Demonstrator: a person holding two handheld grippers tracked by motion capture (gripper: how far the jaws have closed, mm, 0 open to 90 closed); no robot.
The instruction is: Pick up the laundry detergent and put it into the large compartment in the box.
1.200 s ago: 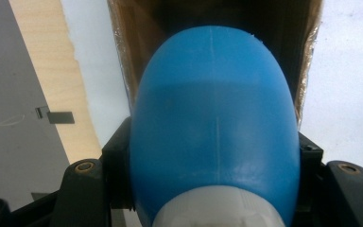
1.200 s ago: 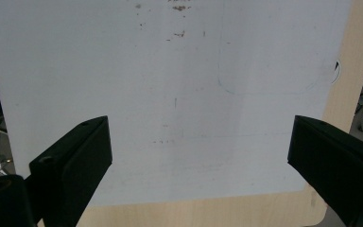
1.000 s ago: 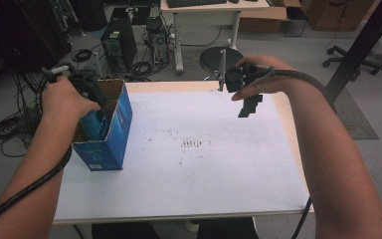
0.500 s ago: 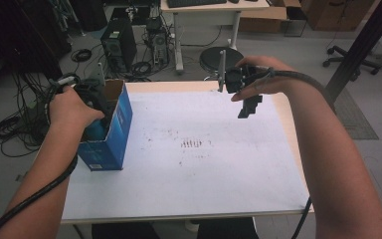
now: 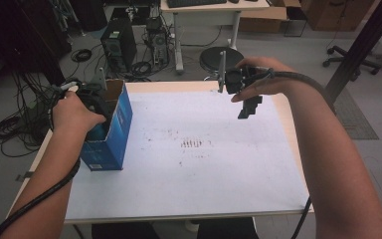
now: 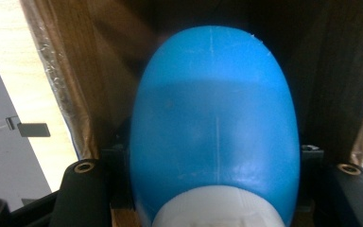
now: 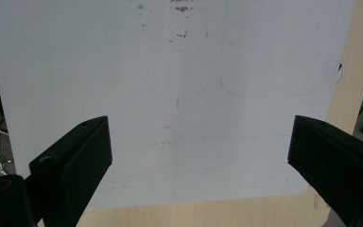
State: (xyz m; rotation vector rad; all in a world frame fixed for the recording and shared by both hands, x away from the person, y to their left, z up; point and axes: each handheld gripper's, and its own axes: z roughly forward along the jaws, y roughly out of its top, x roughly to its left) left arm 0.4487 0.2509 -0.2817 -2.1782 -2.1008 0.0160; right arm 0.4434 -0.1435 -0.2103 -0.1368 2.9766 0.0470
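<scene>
A box (image 5: 110, 130) stands on the table's (image 5: 238, 199) left edge, a bottle (image 6: 215, 127) inside it.

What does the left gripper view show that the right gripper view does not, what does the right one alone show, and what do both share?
Left gripper view alone: a blue bottle with a white cap, held between the jaws of the left gripper inside the brown walls of a cardboard box.

Right gripper view alone: the right gripper open over a white sheet marked with small reddish specks.

Both: a pair of black jaws at the bottom and a strip of the pale wooden table.
</scene>
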